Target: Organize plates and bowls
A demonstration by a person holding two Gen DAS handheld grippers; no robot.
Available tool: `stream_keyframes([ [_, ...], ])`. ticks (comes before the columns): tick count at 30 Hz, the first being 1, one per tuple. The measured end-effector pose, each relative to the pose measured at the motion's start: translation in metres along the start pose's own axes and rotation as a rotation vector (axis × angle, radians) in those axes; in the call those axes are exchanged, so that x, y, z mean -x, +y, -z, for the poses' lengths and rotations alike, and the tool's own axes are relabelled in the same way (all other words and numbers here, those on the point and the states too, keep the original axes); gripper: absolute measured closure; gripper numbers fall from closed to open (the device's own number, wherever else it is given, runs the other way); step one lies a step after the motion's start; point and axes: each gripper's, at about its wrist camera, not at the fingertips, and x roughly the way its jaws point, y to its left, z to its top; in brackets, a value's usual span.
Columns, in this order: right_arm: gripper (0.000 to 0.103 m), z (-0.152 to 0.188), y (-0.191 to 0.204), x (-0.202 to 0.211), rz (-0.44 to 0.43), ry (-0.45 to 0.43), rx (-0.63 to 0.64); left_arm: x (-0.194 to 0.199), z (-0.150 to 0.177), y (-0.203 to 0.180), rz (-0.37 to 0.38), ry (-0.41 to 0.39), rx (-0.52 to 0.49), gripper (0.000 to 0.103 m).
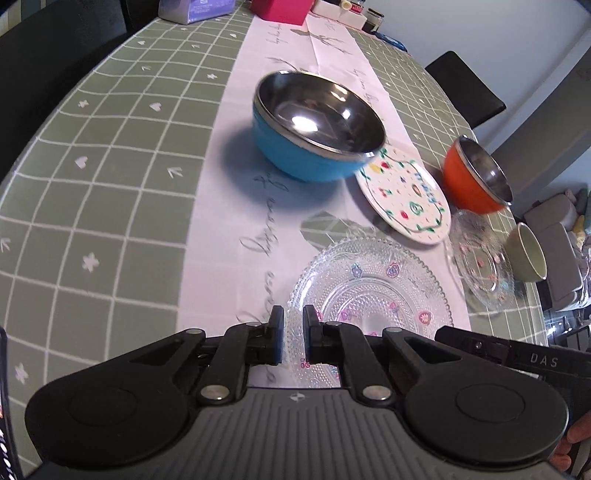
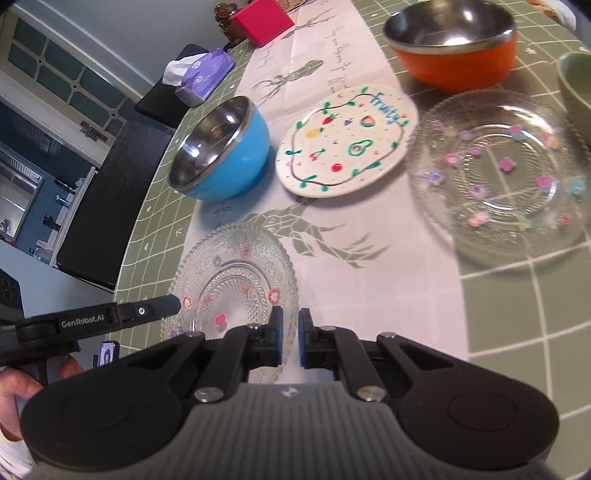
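Note:
A clear glass plate with flower dots (image 1: pixel 369 295) (image 2: pixel 236 280) lies nearest on the white runner. Beyond it stand a blue steel-lined bowl (image 1: pixel 314 125) (image 2: pixel 221 151), a white "fruity" plate (image 1: pixel 404 195) (image 2: pixel 347 144), an orange bowl (image 1: pixel 476 173) (image 2: pixel 454 44), a second glass plate (image 1: pixel 480 262) (image 2: pixel 506 177) and a green bowl (image 1: pixel 526 253) (image 2: pixel 574 85). My left gripper (image 1: pixel 293 334) hovers over the near plate's left rim, its jaws a narrow gap apart and empty. My right gripper (image 2: pixel 290 338) sits at that plate's right rim, also nearly closed and empty.
A green checked tablecloth (image 1: pixel 110 166) covers the table. A pink box (image 1: pixel 280 9) (image 2: pixel 264 22) and a purple tissue pack (image 2: pixel 201 75) stand at the far end. Dark chairs (image 2: pixel 114 199) flank the table. The other gripper's tip (image 2: pixel 155 308) reaches over the near plate.

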Motion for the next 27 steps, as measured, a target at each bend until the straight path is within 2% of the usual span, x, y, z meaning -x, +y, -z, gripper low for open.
stream_keyframes([
  [12,0.097,0.012,-0.02,0.011,0.079,-0.01,-0.013,-0.009,0.036,-0.017,0.019,0.036,0.005,0.092],
  [27,0.097,0.003,-0.017,-0.003,0.09,-0.072,0.001,-0.017,0.026,-0.022,-0.036,-0.031,-0.041,0.092],
])
